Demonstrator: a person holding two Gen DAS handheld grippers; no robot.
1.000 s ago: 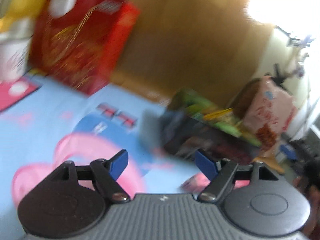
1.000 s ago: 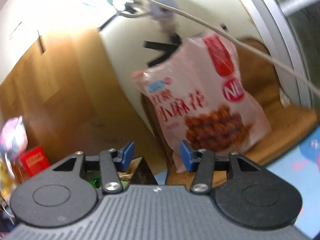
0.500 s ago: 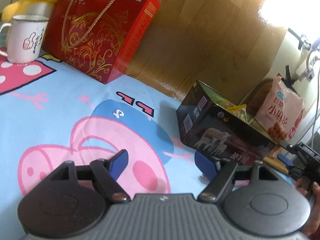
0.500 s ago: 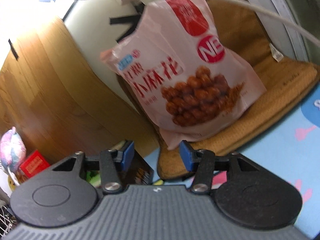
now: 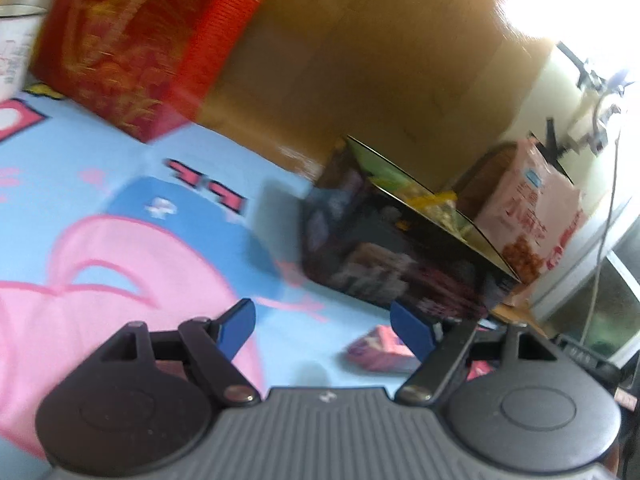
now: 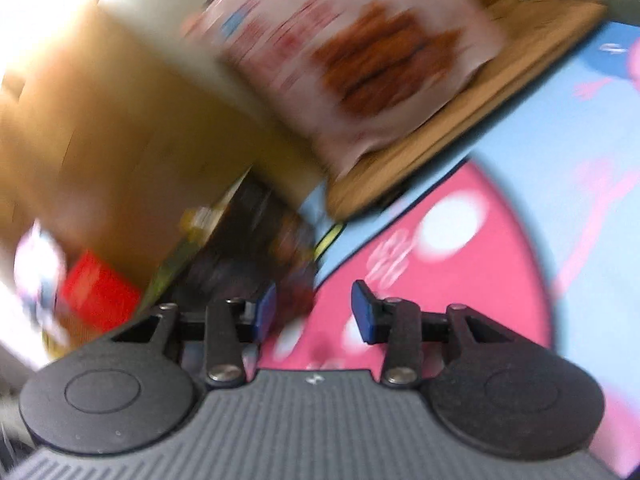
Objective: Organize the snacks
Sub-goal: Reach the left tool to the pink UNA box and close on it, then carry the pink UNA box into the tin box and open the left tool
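Note:
A dark open box (image 5: 400,264) holding green and yellow snack packs stands on the cartoon cloth, ahead and right of my left gripper (image 5: 322,326). That gripper is open and empty. A pink snack pack (image 5: 378,350) lies on the cloth just by its right finger. A pale bag of fried snacks (image 5: 532,216) leans behind the box on a straw mat. In the blurred right wrist view the same bag (image 6: 360,52) is above, the dark box (image 6: 240,248) to the left. My right gripper (image 6: 314,312) hangs over the pink cloth, its jaws closing with nothing between them.
A red gift box (image 5: 148,40) and a white mug (image 5: 16,48) stand at the far left of the blue and pink cloth (image 5: 140,200). A wooden headboard (image 5: 380,60) rises behind. A straw mat (image 6: 460,120) lies under the snack bag. A cable (image 5: 600,240) hangs at right.
My right gripper has tipped downward from the snack bag toward the cloth, and its jaws have narrowed. The left gripper has shifted closer to the dark box; the pink pack now shows by its right finger.

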